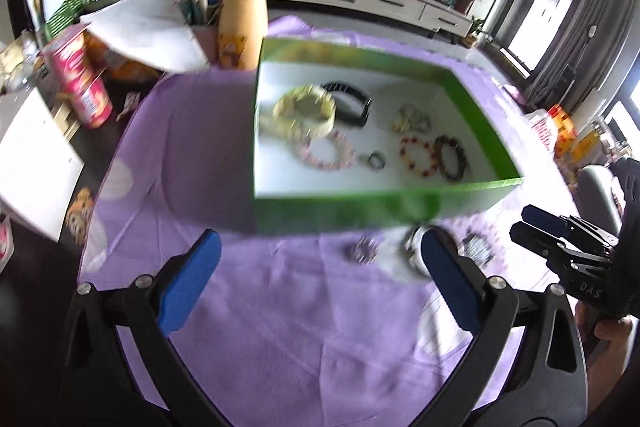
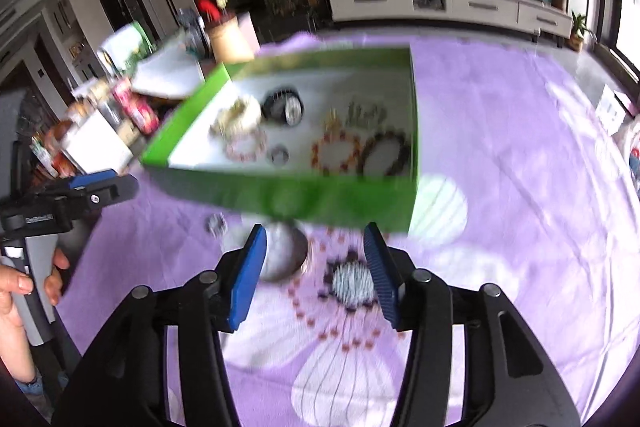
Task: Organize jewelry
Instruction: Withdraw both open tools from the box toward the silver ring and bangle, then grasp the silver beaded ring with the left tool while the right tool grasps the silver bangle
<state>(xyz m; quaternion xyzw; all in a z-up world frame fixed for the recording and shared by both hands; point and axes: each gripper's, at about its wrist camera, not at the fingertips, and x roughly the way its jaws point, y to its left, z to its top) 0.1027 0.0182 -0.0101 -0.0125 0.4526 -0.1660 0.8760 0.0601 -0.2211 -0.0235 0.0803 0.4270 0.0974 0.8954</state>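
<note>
Both grippers hover over the purple cloth [image 1: 248,307] with nothing between their jaws.

The left gripper [image 1: 320,259] has its jaws wide apart; the right gripper [image 2: 316,251] has them partly apart. The green box [image 1: 400,203] sits mid-cloth holding bracelets [image 1: 416,155] and rings. Just beside its near wall lie a ring [image 1: 362,249], a bangle [image 2: 286,255] and a round piece [image 2: 352,283].

A purple cloth [image 1: 280,307] with flower prints covers the table. At its far left edge stand a yellow bottle [image 1: 243,23] with a brown cap, a pink can [image 1: 80,83] — tilted — and white paper [image 1: 148,35].
</note>
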